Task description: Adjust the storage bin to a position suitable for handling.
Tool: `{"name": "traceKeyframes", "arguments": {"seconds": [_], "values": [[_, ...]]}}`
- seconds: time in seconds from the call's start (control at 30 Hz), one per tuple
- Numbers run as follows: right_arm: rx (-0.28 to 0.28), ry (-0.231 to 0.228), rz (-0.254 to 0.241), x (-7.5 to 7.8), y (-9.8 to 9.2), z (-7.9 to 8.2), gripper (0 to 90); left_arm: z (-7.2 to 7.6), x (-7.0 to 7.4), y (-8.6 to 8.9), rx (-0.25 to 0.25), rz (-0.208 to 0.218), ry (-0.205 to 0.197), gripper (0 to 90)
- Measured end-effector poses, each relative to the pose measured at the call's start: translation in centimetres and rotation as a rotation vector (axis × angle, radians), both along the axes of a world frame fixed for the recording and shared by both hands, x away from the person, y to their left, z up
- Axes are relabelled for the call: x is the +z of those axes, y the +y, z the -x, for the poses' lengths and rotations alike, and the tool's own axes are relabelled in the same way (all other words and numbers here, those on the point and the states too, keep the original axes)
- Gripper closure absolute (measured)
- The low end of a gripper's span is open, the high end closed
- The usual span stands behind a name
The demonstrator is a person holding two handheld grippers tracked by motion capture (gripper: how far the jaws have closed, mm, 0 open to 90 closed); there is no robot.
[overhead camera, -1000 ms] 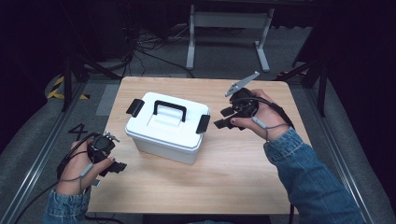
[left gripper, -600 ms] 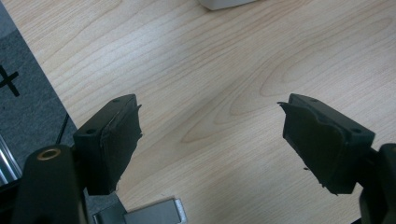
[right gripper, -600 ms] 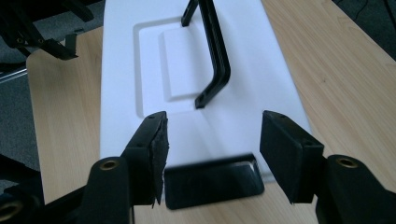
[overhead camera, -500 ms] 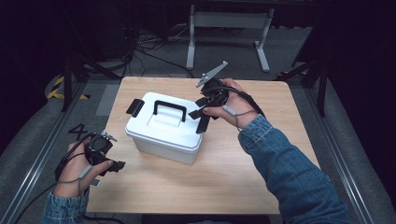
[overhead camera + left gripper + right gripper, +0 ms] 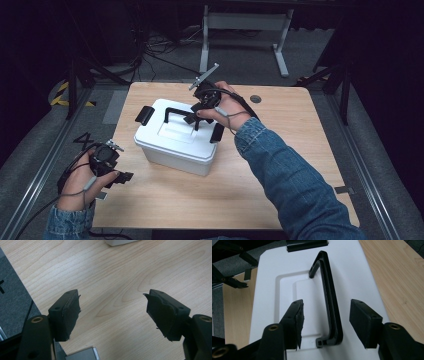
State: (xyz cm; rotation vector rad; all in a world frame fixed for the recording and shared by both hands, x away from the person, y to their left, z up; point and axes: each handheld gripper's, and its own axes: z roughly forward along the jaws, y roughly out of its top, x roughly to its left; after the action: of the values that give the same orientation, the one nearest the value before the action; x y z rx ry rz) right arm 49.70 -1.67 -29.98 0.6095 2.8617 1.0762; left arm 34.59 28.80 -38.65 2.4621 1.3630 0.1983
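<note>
A white plastic box point(image 5: 172, 150) with a black carry handle point(image 5: 175, 111) and black side latches point(image 5: 144, 114) stands left of the middle of the wooden table point(image 5: 290, 130). My right gripper point(image 5: 196, 116) hovers over the lid, open. In the right gripper view the handle point(image 5: 329, 297) lies flat on the lid point(image 5: 362, 277) and runs between the spread jaws of the right gripper point(image 5: 325, 320), which do not touch it. My left gripper point(image 5: 119, 176) rests by the table's front left corner, apart from the box. It is open over bare wood point(image 5: 112, 312).
A small dark round disc point(image 5: 256, 99) is set in the table's far edge. A grey metal stand point(image 5: 245, 22) and cables lie on the floor beyond. Yellow-black tape point(image 5: 62, 92) marks the floor at left. The box's corner point(image 5: 120, 242) shows at the top of the left gripper view.
My right gripper has swung left from beside the box's right end to above its handle, still open. The left gripper has stayed in place.
</note>
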Motion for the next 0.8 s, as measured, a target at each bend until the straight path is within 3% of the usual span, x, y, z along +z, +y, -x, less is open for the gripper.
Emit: {"name": "traceKeyframes", "arguments": {"seconds": [0.23, 0.37, 0.47, 0.63, 0.8], "values": [[0.02, 0.005, 0.019, -0.9, 1.6, -0.4, 54.0, -0.1, 0.0, 0.0, -0.006, 0.008, -0.001, 27.7], [0.027, -0.019, 0.047, -1.1, 2.1, -0.3, 66.2, -0.3, -0.1, 0.1, -0.013, 0.004, -0.014, 27.4], [0.058, -0.042, 0.059, -0.7, 2.2, 0.2, 82.0, -0.4, 0.0, 0.1, -0.024, -0.008, -0.029, 25.2], [0.105, -0.057, 0.083, -0.4, 2.4, 0.6, 84.5, -0.3, -0.1, -0.1, -0.025, 0.0, -0.021, 25.3], [0.114, -0.056, 0.08, -0.4, 2.3, 0.5, 84.7, -0.3, -0.1, 0.0, -0.026, 0.0, -0.022, 25.3]]}}
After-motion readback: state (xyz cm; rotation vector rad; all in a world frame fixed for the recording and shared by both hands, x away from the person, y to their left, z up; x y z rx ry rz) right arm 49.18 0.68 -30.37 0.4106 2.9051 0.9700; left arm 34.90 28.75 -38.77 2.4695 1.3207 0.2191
